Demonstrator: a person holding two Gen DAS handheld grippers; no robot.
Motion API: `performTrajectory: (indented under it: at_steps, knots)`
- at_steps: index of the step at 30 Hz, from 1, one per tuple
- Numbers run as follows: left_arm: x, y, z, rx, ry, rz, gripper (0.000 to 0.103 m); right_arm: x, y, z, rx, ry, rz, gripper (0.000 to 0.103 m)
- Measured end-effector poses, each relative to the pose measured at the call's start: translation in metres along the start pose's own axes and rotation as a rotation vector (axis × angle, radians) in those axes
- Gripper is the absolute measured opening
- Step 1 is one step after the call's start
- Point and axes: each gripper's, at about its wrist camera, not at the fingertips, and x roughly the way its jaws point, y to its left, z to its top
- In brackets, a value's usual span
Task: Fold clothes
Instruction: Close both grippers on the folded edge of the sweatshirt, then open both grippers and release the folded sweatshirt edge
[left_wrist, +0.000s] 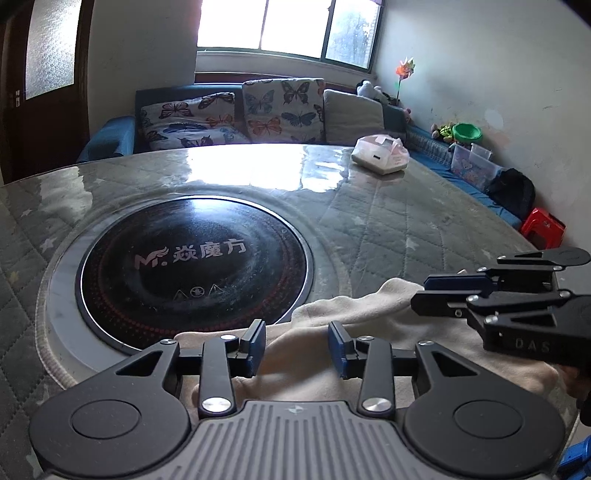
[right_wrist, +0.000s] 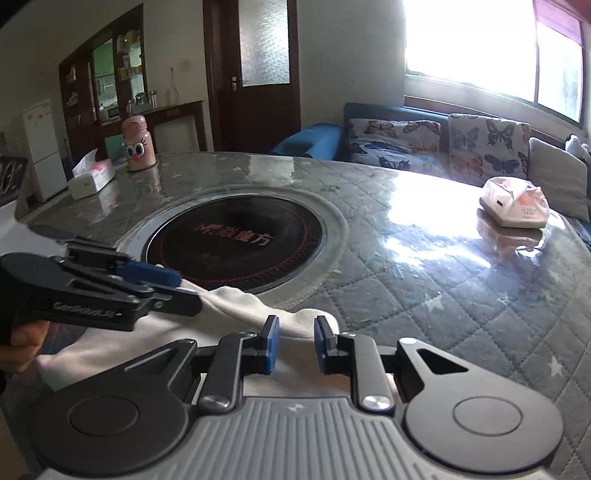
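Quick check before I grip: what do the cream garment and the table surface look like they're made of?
Cream garment: looks like soft, matte, thick knit or fleece; it bunches in rounded folds with no shine. Exact fabric can't be told.

Table top: grey quilted cloth with stitched diamonds and stars under what seems a clear glossy sheet, glass or plastic, given the bright window glare.

Round cooktop: smooth black, glass-like, reflective.

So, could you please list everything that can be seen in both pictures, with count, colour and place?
garment: 1, cream, near table edge, under both claws
table: 1, grey quilted cover, round
hob: 1, black, table centre
packet: 1, white-pink, far right of table
bottle: 1, pink, far left of table
tissue box: 1, white, beside bottle
sofa: 1, blue, behind table
cushions: butterfly print, on sofa
stool: 1, red, right floor
left claw: open, above garment
right claw: open, above garment
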Motion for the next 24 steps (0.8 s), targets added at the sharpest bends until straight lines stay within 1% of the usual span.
performTrajectory:
  at_steps: [5, 8, 9, 10, 12, 14, 16, 17, 18, 19, 20, 21, 23, 24]
  knots:
    - [0.010, 0.001, -0.001, -0.008, 0.022, 0.007, 0.041, 0.002, 0.004, -0.004, -0.001, 0.015, 0.005, 0.020]
    - [0.004, 0.002, 0.000, -0.014, 0.010, 0.000, 0.041, -0.003, 0.008, -0.005, -0.009, 0.015, 0.012, 0.021]
    - [0.002, 0.003, 0.001, -0.014, 0.006, 0.002, 0.042, -0.004, 0.009, -0.006, -0.012, 0.015, 0.014, 0.023]
    - [-0.001, 0.003, 0.001, -0.014, 0.001, 0.003, 0.044, -0.006, 0.011, -0.006, -0.014, 0.015, 0.016, 0.028]
    - [-0.008, 0.006, 0.000, -0.023, -0.010, 0.007, 0.045, -0.009, 0.014, -0.007, -0.020, 0.014, 0.021, 0.028]
    - [-0.016, 0.009, -0.001, -0.035, -0.022, 0.011, 0.048, -0.012, 0.016, -0.008, -0.025, 0.014, 0.026, 0.028]
    - [-0.024, 0.012, -0.003, -0.046, -0.035, 0.015, 0.057, -0.015, 0.020, -0.010, -0.033, 0.014, 0.032, 0.031]
    - [-0.029, 0.013, -0.004, -0.050, -0.040, 0.019, 0.059, -0.016, 0.023, -0.012, -0.040, 0.015, 0.037, 0.033]
    - [-0.033, 0.015, -0.006, -0.053, -0.045, 0.026, 0.066, -0.017, 0.026, -0.013, -0.046, 0.017, 0.040, 0.036]
    - [-0.038, 0.016, -0.008, -0.059, -0.050, 0.037, 0.076, -0.017, 0.029, -0.014, -0.051, 0.018, 0.044, 0.040]
    - [-0.042, 0.018, -0.011, -0.065, -0.057, 0.048, 0.080, -0.018, 0.032, -0.016, -0.055, 0.020, 0.049, 0.041]
    - [-0.047, 0.020, -0.013, -0.072, -0.067, 0.059, 0.087, -0.018, 0.035, -0.017, -0.059, 0.023, 0.056, 0.043]
    - [-0.056, 0.025, -0.017, -0.082, -0.081, 0.079, 0.092, -0.018, 0.043, -0.021, -0.070, 0.030, 0.075, 0.047]
    - [-0.060, 0.028, -0.018, -0.087, -0.087, 0.088, 0.096, -0.018, 0.048, -0.022, -0.078, 0.031, 0.082, 0.052]
